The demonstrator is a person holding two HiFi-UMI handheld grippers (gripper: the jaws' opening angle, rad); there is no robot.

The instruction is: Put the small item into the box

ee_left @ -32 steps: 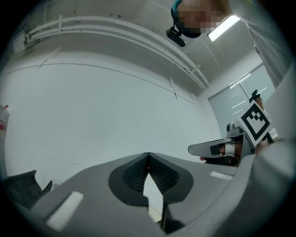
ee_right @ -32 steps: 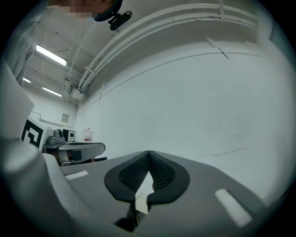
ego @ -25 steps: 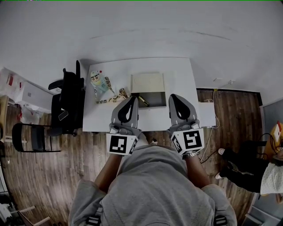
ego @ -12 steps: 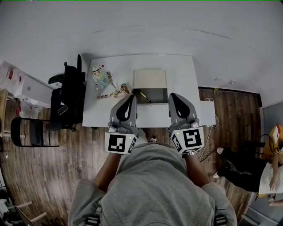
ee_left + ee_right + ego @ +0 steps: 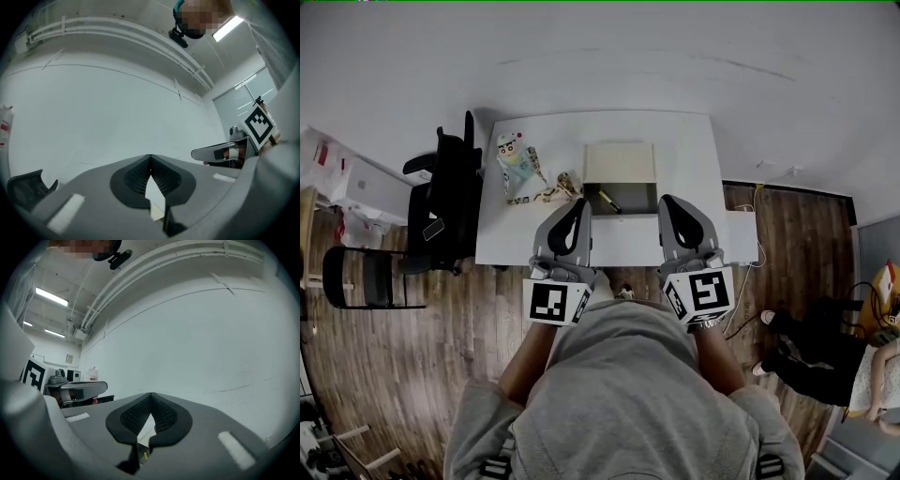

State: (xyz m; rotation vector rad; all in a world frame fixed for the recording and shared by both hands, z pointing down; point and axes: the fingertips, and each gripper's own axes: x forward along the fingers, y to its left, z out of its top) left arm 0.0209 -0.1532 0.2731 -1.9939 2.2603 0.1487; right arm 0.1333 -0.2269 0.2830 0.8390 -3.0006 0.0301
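Beyond and left of our left hand-held gripper (image 5: 578, 210), clenched on nothing, a small tan item (image 5: 557, 190) lies on the surface (image 5: 686, 155), probably light and stiff; we would pinch its middle. The box (image 5: 620, 163) stands ahead-left of our right hand-held gripper (image 5: 667, 202), also clenched empty.

Seen from the head camera, the white table (image 5: 684, 155) now sits a little higher in frame than a second ago, carrying the open box (image 5: 621, 161), the toy figure (image 5: 515, 156) and the black office chair (image 5: 448, 202) beside it upward and slightly right.
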